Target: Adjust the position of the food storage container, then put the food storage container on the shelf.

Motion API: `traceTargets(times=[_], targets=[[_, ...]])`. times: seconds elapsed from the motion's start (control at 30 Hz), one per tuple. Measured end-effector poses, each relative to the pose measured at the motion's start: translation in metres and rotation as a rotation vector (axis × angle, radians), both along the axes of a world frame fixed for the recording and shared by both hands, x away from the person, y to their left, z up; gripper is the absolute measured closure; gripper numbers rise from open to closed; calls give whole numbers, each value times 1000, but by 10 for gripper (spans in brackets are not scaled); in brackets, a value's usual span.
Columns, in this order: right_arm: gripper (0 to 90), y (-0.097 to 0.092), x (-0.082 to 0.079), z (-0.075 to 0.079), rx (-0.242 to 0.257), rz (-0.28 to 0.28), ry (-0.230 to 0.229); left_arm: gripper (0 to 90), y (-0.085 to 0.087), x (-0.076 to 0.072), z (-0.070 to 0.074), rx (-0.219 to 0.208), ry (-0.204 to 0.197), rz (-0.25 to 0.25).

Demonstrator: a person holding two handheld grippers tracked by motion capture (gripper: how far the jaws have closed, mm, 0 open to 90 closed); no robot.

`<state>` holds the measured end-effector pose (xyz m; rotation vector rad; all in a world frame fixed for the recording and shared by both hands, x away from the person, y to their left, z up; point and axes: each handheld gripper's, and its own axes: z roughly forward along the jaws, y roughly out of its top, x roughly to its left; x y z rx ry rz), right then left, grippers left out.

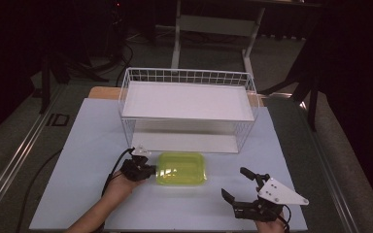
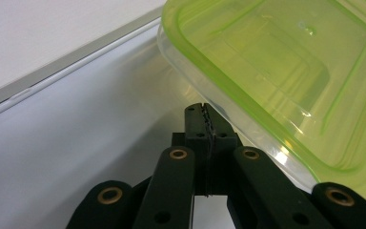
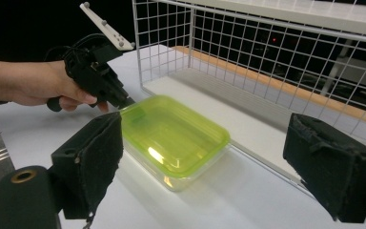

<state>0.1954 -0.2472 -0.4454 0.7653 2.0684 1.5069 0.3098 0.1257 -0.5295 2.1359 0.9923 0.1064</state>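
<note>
High view: the green-lidded container (image 1: 180, 168) sits on the counter (image 1: 87, 145) before the wire rack (image 1: 187, 109). Left gripper view: the left tool (image 2: 205, 119) pinches its lid edge. Right gripper view: the right tool (image 3: 209, 167) gapes wide, empty.

Premises present as a laboratory or test-recording room rather than a home. A pale work table (image 1: 92, 145) stands on grey carpeted floor (image 1: 9, 136) in dim surroundings, with dark stands (image 1: 46, 73) and cables (image 1: 124, 53) on the floor behind it. A second height-adjustable desk frame (image 1: 213, 29) stands at the rear, and the table carries a white wire rack (image 1: 189, 77).
</note>
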Motion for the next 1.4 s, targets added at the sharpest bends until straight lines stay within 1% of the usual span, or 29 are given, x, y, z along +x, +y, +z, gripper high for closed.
traceTargets(times=[0.1,0.13,0.2,0.27,0.3,0.43,0.53,0.57,0.6,0.63,0.7,0.73,0.77,0.8,0.83,0.9,0.93,0.97,1.0,1.03,1.07,1.1,1.13,1.17,1.2,1.27,1.3,1.33,1.4], targets=[[134,0,0,0,2,1,1,900,-6,1,1,-3,2,-10],[134,0,0,0,1,1,-1,900,-9,2,1,-19,10,-14],[134,0,0,0,-2,0,-1,900,-12,1,1,-19,3,-9],[134,0,1,-1,-8,-2,-3,900,-15,2,1,-24,9,-17],[134,0,1,-1,-11,-1,-4,900,-16,2,1,-15,6,-25],[134,0,2,-2,-11,-3,-2,900,-20,2,-1,-15,13,-30],[133,-1,1,-2,-9,-3,-9,900,-16,2,0,-25,14,-22],[133,0,1,-2,-6,1,-10,900,-12,1,0,-40,14,-16],[133,0,1,-2,-8,4,-13,900,-4,-2,5,-38,4,-5],[133,0,1,-2,-8,4,-13,900,-4,-2,5,-38,4,-5],[133,2,0,-2,-25,-3,-19,900,6,-7,11,-36,-18,-7],[133,3,0,-2,-33,4,-20,877,11,-11,14,-48,-27,-1],[133,5,-1,-2,-49,2,-26,792,22,-20,19,-76,-50,1],[133,7,-2,-3,-58,1,-31,757,22,-20,19,-76,-50,1],[133,7,-2,-3,-58,1,-31,757,26,-24,22,-91,-61,-4],[134,9,-3,-3,-68,-13,-34,639,35,-33,28,-124,-73,-16],[138,9,-3,-3,-61,-15,-25,598,38,-38,30,-140,-83,-18],[140,10,-2,-4,-72,-11,4,535,43,-47,36,-162,-101,-27],[140,10,-2,-4,-72,-11,4,519,43,-47,36,-162,-101,-27],[141,10,-1,-6,-82,-16,4,515,47,-56,43,-200,-122,-35],[140,10,1,-6,-92,-5,21,488,48,-60,46,-206,-135,-29],[140,10,1,-6,-92,-5,21,470,48,-60,46,-206,-135,-29],[149,10,1,-6,-92,-1,19,469,49,-67,52,-232,-141,-32],[149,11,1,-6,-95,2,11,446,49,-70,55,-230,-150,-28],[153,12,0,-6,-96,6,-8,424,49,-70,55,-230,-150,-28],[173,14,0,-4,-117,30,-18,389,47,-74,60,-244,-152,-31],[173,14,0,-4,-117,30,-18,389,46,-75,62,-247,-151,-38],[173,17,2,-2,-127,58,-5,389,44,-75,64,-254,-148,-45],[170,19,3,0,-138,56,-3,389,40,-74,68,-251,-149,-53]])
